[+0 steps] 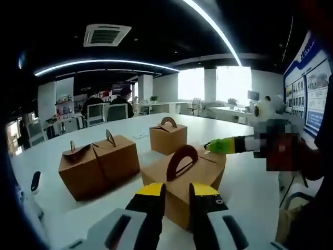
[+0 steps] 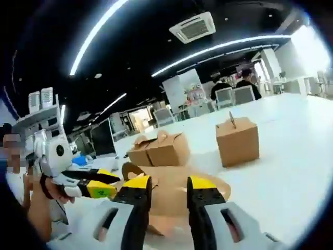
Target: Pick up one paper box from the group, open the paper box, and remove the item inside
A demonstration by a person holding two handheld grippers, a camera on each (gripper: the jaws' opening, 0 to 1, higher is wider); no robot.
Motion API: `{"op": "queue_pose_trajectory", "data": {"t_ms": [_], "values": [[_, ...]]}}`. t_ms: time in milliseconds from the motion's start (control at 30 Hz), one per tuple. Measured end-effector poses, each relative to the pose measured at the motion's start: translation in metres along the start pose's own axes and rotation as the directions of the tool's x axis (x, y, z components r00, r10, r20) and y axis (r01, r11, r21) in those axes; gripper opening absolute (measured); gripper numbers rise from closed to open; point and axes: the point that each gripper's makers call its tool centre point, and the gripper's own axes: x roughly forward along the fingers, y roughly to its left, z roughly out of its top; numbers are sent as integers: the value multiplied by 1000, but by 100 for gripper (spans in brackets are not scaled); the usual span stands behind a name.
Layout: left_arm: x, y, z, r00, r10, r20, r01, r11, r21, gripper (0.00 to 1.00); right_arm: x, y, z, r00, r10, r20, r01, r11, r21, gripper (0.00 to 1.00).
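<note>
I'm over a white table (image 1: 250, 192) – big, white, office chairs beyond its far edge. Four brown paper boxes on it. In the left gripper view two joined boxes (image 1: 99, 164) sit toward the left edge, touching side to side, handles up. A single box (image 1: 168, 136) stands further back near the table's middle, well apart from the rest.

The near box (image 1: 182, 185) is the one I'm working – it sits right in front of my left gripper (image 1: 177, 200), arched handle upright, flaps looking loose on top. Left jaws stand slightly apart with yellow tips at the box's near face; can't tell if they touch it.

The other gripper (image 1: 223, 146) comes in from the right, green-yellow tip over the box's far top edge.

In the right gripper view my right gripper (image 2: 169, 195) has jaws apart, nothing between them, the same box (image 2: 171, 195) just beyond the tips. Left gripper (image 2: 91, 185) enters from the left, held by a hand (image 2: 44, 190), jaws nearly together at the box's side.
</note>
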Motion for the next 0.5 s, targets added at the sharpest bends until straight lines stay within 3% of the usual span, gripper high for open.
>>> {"op": "queue_pose_trajectory", "data": {"t_ms": [67,233,300,400,500], "values": [[-1,0,0,1000,5,14,-5,1000,-8,21,1,0,-5,1000,18,-13,-16,996,89,29],[-1,1,1,999,14,40,-12,999,-40,20,2,-5,-5,999,36,9,-37,979,202,29],[-1,0,1,999,15,41,-14,999,-38,20,2,-13,-3,999,42,21,-46,957,285,29],[-1,-1,2,999,30,44,-29,999,-22,19,1,-12,-2,998,58,27,-63,951,303,29],[0,-5,3,998,25,61,-24,999,-23,14,3,-14,-12,997,73,-15,-63,935,350,28]]}}
